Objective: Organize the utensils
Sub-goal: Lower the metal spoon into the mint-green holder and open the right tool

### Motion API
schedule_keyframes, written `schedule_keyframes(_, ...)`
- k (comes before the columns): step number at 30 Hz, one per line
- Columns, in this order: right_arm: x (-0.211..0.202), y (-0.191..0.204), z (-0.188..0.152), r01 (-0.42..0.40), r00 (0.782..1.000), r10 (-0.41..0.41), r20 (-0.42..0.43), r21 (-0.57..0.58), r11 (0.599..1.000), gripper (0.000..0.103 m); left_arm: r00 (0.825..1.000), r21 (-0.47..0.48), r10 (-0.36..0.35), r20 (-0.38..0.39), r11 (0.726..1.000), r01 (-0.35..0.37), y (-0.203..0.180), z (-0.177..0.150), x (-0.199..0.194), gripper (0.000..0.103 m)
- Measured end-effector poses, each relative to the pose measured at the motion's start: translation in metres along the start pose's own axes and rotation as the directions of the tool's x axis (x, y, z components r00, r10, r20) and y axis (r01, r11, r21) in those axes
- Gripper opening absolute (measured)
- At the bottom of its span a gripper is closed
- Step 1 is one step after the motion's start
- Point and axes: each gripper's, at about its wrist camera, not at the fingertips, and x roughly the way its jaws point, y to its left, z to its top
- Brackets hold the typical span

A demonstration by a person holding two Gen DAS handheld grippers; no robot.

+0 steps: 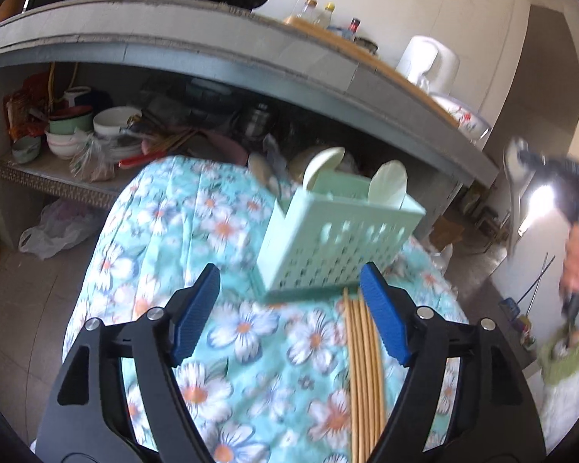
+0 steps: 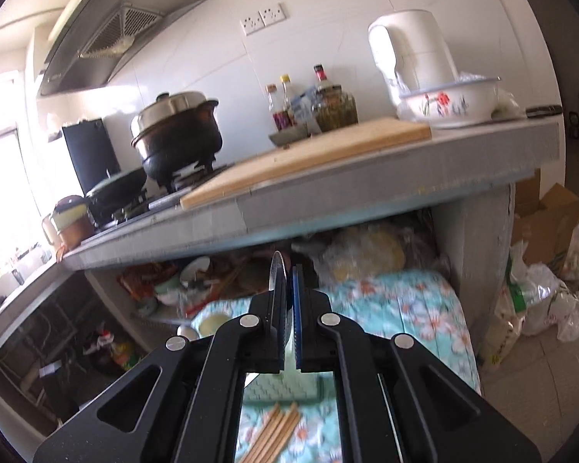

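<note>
Left gripper [image 1: 289, 308]: jaws spread wide, nothing between the blue pads [image 1: 197, 316]. Bundle of wooden chopsticks [image 1: 363, 366] lies flat on the floral tablecloth [image 1: 166, 231], just inside the right pad at 5 o'clock; its lower ends are cut off by the frame edge. Mint perforated utensil basket [image 1: 328, 247] stands at 12 o'clock from the fingertips, near the chopstick tips. Two pale spoon-like heads [image 1: 390, 187] stick out of it; the handles are hidden inside.

Right gripper [image 2: 288, 293]: clenched on a thin metal utensil [image 2: 277, 281] seen edge-on, looks like a spoon or blade, can't tell which. It's raised above the table. Basket and chopsticks only partly visible through the gripper frame at 6 o'clock. In the left view at 3 o'clock, the right gripper and hand [image 1: 577, 258] are motion-blurred.
</note>
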Motion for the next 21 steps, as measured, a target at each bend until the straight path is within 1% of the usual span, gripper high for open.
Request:
schedule_keyframes(4,0.025,0.009,0.021,0.020,0.999,-0.020,0.043,-0.010,1.000,0.004,0.999,-0.008,0.015,-0.034,1.000,-0.015,0.007,-0.016,-0.001,0.075)
schedule_keyframes(9,0.064,0.022,0.029,0.070,0.995,-0.067,0.073,-0.047,0.996,0.004,0.998,-0.021,0.016,-0.060,1.000,-0.018,0.015,-0.027,-0.001,0.076)
schedule_keyframes(12,0.085,0.029,0.022,0.111,0.992,-0.104,0.075,-0.090,0.990,0.004,0.998,-0.023,0.014,-0.067,1.000,-0.016,0.015,-0.029,0.001,0.076)
schedule_keyframes(17,0.110,0.039,-0.001,0.182,0.983,-0.170,0.073,-0.195,0.964,0.004,0.998,-0.005,0.019,-0.064,1.000,-0.019,0.015,-0.028,0.003,0.076)
schedule_keyframes(21,0.118,0.043,-0.016,0.193,0.981,-0.183,0.065,-0.237,0.952,0.003,0.998,0.000,0.013,-0.066,1.000,-0.013,0.015,-0.029,0.005,0.077)
